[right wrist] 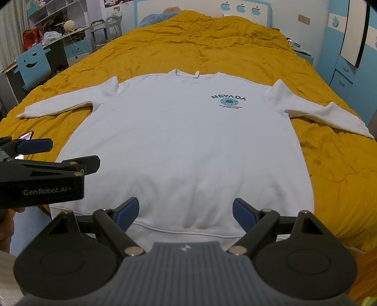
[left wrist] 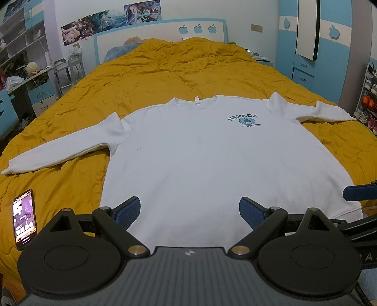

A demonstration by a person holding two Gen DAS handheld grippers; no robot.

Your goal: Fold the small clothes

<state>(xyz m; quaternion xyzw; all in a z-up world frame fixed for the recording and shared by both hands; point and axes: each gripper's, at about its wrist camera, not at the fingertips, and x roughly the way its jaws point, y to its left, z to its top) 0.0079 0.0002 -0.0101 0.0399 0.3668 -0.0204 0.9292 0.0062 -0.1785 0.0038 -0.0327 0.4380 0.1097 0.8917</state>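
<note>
Both grippers, left [left wrist: 189, 213] and right [right wrist: 186, 211], spread apart, empty, hovering side by side at the hem. White sweatshirt [left wrist: 212, 153] flat, front up, on yellow quilt [left wrist: 176, 68]; straight ahead, long axis running away to the collar, sleeves out sideways. Neither clearly nearer.

Wrinkled mustard-yellow quilt [left wrist: 179, 70] covers the bed, a lit phone [left wrist: 24, 222] lying on it near the front left edge; white-and-blue headboard [left wrist: 165, 35] with apple cut-outs behind, posters [left wrist: 110, 18] above, cluttered shelves [left wrist: 21, 42] left, blue wardrobe [left wrist: 329, 47] right.
</note>
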